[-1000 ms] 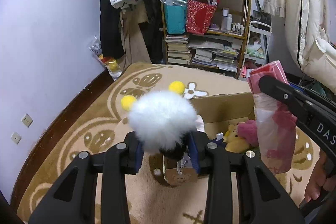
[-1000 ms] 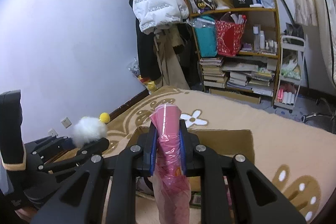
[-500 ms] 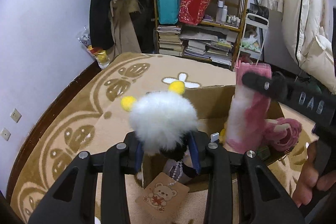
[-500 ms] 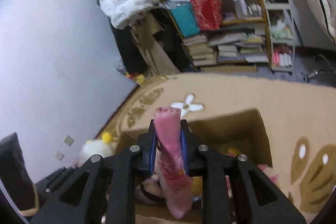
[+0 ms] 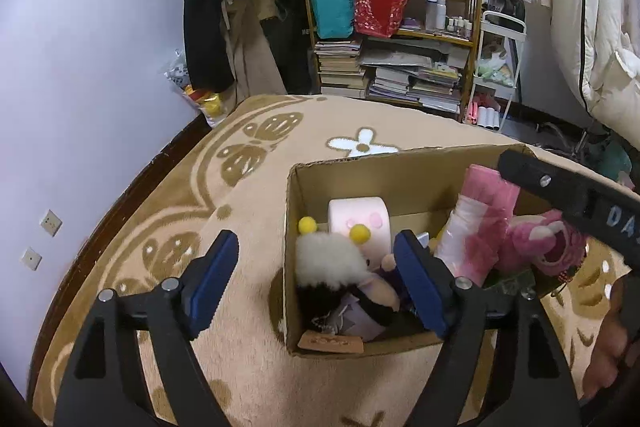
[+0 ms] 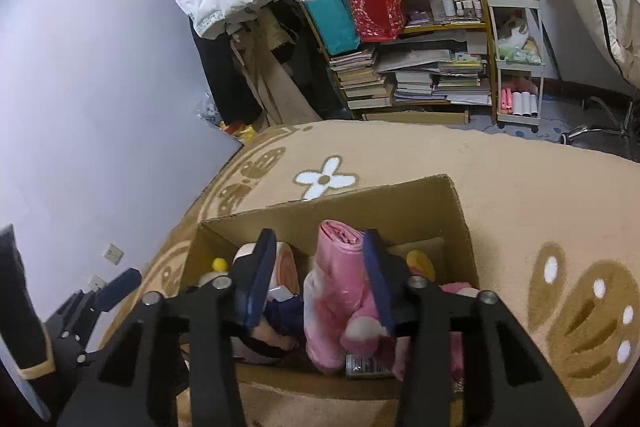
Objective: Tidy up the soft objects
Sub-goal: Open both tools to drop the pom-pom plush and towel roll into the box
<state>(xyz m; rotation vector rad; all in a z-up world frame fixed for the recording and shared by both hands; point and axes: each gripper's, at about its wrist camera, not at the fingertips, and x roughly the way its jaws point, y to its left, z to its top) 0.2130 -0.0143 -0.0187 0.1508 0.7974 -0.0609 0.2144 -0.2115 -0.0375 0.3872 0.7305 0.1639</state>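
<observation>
The left tool (image 5: 316, 267) is hanging wide open, gripping nothing, over the fluffy toy (image 5: 330, 259) lying in the box (image 5: 400, 167). The right tool (image 6: 320, 275) is gaping too, its fingers straddling the pink bundle (image 6: 332, 291) standing in the box.

Soft indoor light, sharp, fisheye-warped edges.

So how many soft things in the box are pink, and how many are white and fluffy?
Pink: 3, the pink roll, the pink bag bundle and the pink plush.
White and fluffy: 1, the white pom-pom toy.
Total: 4 in the cardboard box; other things there are partly hidden.
</observation>
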